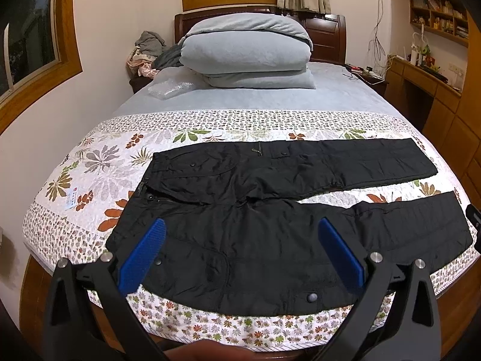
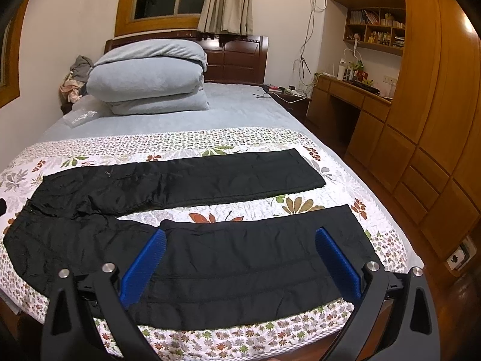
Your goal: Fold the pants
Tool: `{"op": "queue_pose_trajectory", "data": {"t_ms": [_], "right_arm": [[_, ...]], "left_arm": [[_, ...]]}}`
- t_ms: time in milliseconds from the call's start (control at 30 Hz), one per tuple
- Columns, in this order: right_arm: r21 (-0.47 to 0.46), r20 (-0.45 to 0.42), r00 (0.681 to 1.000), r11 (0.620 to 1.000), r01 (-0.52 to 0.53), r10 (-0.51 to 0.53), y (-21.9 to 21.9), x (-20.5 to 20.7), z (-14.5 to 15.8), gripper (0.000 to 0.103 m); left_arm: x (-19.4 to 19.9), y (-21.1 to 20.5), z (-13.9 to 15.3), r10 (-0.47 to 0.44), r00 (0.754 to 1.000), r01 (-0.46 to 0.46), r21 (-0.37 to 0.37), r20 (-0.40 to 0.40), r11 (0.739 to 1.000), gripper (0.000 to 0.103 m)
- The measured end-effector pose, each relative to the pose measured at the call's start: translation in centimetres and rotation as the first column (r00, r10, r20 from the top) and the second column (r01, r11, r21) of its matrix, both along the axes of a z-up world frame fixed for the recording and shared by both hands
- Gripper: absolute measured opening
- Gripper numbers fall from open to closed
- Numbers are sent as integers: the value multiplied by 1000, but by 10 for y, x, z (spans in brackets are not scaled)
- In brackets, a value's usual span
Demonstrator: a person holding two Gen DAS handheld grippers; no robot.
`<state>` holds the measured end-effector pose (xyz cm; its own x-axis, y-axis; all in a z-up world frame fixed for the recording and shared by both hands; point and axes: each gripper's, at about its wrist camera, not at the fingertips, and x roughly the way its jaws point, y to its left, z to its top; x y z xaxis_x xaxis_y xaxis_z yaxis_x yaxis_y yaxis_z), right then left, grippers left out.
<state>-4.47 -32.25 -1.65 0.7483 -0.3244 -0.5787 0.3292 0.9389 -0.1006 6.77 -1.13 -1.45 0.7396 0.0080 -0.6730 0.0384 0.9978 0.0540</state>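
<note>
Black pants (image 1: 255,210) lie spread flat across the floral quilt (image 1: 99,156), waist to the left, both legs running right with a gap of quilt between them. My left gripper (image 1: 240,225) hovers open above the near hip and waist part, blue pads (image 1: 141,258) wide apart with nothing between them. In the right wrist view the pants (image 2: 210,177) show both legs. My right gripper (image 2: 240,237) is open over the near leg (image 2: 255,258), close to its cuff end, holding nothing.
A stack of folded grey-blue bedding (image 1: 246,51) sits at the head of the bed, with a clear plastic bag (image 1: 170,88) beside it. A wooden desk (image 2: 354,90) and wardrobe (image 2: 436,105) stand to the right. The bed's near edge (image 1: 240,328) is just under the grippers.
</note>
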Motion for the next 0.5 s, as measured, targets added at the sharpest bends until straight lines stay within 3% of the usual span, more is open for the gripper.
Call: {"op": "queue_pose_trajectory", "data": {"t_ms": [500], "right_arm": [[-10, 48, 999, 1000, 3, -2, 6, -14, 18, 100]], "left_arm": [[-20, -2, 8, -16, 1000, 16, -4, 10, 1000, 101]]}}
